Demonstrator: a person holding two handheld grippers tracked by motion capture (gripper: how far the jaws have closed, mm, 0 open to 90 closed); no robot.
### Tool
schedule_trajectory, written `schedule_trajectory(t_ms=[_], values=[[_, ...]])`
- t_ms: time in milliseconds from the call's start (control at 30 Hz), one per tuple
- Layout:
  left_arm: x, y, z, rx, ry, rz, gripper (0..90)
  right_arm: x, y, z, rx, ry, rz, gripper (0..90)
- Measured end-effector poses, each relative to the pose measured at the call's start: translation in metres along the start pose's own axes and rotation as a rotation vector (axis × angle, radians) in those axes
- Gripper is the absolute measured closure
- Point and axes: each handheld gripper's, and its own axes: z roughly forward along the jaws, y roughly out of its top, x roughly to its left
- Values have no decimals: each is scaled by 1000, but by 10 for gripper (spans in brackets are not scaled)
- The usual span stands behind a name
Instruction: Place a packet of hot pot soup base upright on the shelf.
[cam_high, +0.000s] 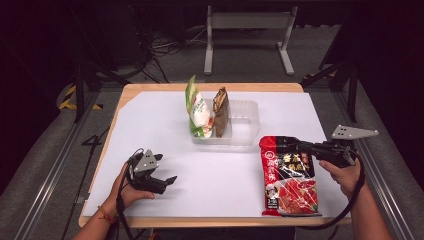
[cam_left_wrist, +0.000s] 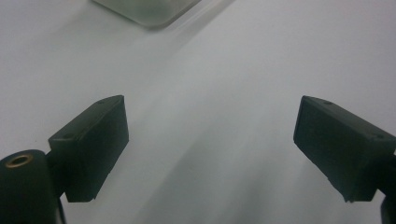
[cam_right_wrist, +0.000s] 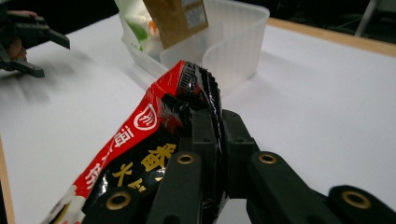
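The right gripper (cam_right_wrist: 212, 116) pinches the red pouch (cam_high: 290, 175) by its top edge, near the desk's front right corner. It looks soft, glossy, probably slippery; grip the flat seam. The left gripper (cam_left_wrist: 210, 140) stands open, empty.

Three packets are on the table: one red and black packet (cam_high: 290, 175), one green and white packet (cam_high: 198, 107) and one brown packet (cam_high: 220, 111). There is one clear plastic tub (cam_high: 246, 122). Two grippers are there, the left gripper (cam_high: 162, 183) and the right gripper (cam_high: 301, 146).
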Motion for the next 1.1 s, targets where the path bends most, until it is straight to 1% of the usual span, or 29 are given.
schedule_trajectory(t_ms=[100,133,200,233,267,367,433,467,567,600,633,667,767,833,933,1000,1100], values=[[2,0,-2,-8,8,-9,104,7,8,-8,-45,-20,-6,864],[3,0,-2,-9,10,-15,102,9,10,-10,-57,-25,1,864],[4,-1,-4,-15,16,-21,100,14,16,-16,-90,-58,-10,865],[5,-1,-4,-15,16,-22,100,16,17,-18,-96,-63,-17,865],[6,-1,-5,-20,19,-25,99,18,19,-20,-115,-72,-20,866],[7,-1,-6,-24,18,-33,99,21,21,-22,-126,-79,-19,866],[8,-1,-6,-28,19,-34,99,25,24,-24,-147,-99,-17,866],[8,-1,-5,-28,19,-33,99,26,26,-25,-152,-103,-29,866],[10,-1,-5,-25,14,-38,99,32,30,-28,-180,-120,-39,866],[10,-1,-5,-25,14,-38,99,32,30,-28,-180,-120,-39,866],[11,-1,-4,-28,14,-39,99,34,31,-29,-186,-129,-38,866],[11,-1,-4,-29,14,-39,99,35,33,-29,-194,-137,-49,866],[13,-1,-4,-30,8,-41,99,38,37,-30,-209,-157,-50,866],[13,-1,-4,-28,8,-42,99,41,40,-30,-212,-174,-60,866],[12,-1,-4,-26,14,-42,99,45,45,-28,-215,-190,-79,867],[11,0,-6,-28,16,-40,99,48,48,-26,-227,-191,-79,867],[9,1,-7,-35,22,-35,99,52,53,-25,-238,-212,-91,868]])
